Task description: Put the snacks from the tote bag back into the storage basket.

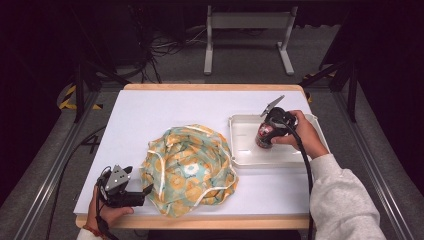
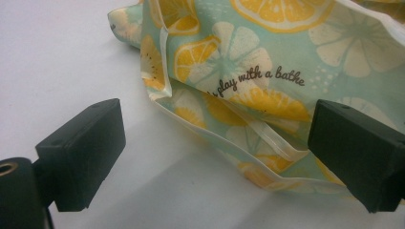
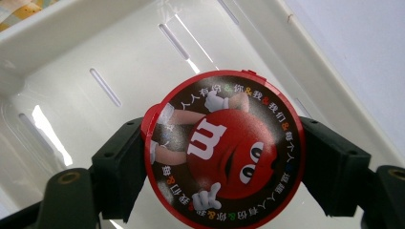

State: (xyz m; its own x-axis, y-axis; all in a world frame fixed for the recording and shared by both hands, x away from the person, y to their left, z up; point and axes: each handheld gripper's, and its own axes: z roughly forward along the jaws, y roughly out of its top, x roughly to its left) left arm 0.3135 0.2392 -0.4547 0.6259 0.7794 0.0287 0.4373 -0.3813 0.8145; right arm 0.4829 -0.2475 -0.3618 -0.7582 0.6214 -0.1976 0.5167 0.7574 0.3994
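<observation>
The right tongs pinch a round candy tin, one black jaw pressed to each side of its red-rimmed lid, which bears a red cartoon character and a ring of small printed characters. In the high view the tin is held inside a white slotted tray standing at the right of the desk; whether its base touches the tray floor cannot be told. The left tongs are spread wide, their jaws set to either side of the near hem of a crumpled lemon-print bag, gripping nothing. The bag lies in a heap at the middle front of the desk, just beside the tray's left wall, with the left tongs at its lower left edge. Judged step: the tin is being taken from the tray while the bag awaits opening. The next move would call for closing the left jaws on the hem and lifting it to form a mouth, then carrying the tin across, upright, clear of the tray wall.
</observation>
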